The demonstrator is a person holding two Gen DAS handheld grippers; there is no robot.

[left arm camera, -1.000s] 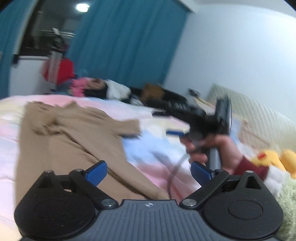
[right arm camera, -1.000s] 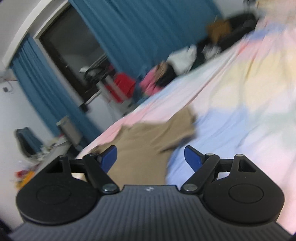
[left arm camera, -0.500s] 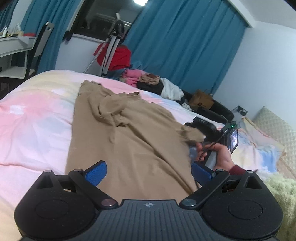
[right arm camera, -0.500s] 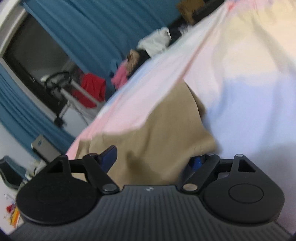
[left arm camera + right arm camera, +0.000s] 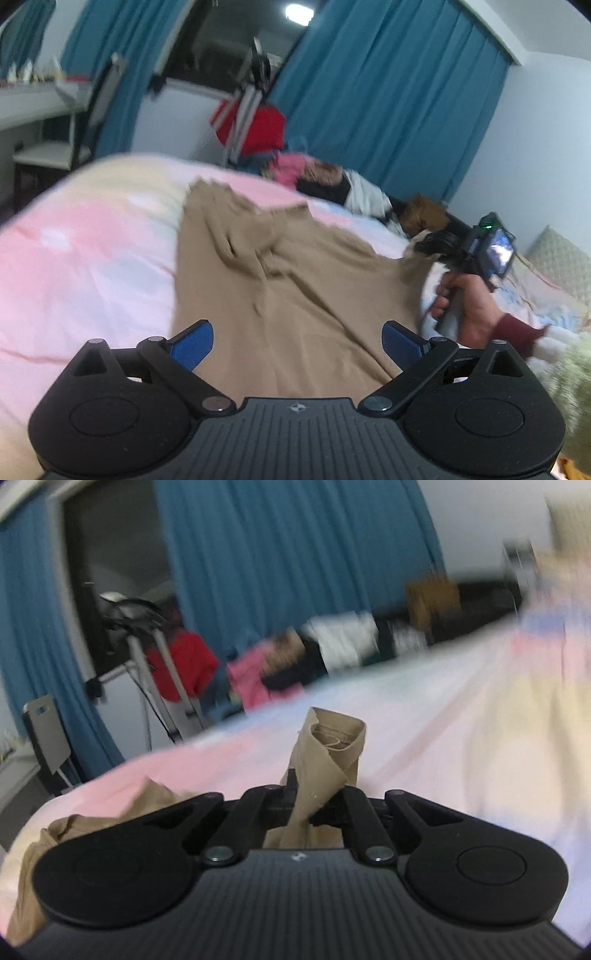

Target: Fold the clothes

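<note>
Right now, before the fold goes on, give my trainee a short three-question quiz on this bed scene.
1. True or false: the right claw is shut on part of the tan garment.
2. Which describes the left claw? A) open above the garment, holding nothing; B) shut on a sleeve; C) gripping the pink bedsheet.
3. Fill in: the curtains behind the bed are ____ in colour.

Key: 1 true: a bunched piece of tan cloth sticks up between its closed jaws. 2 A: its blue pads stand wide apart with cloth below, not between them. 3 blue.
</note>
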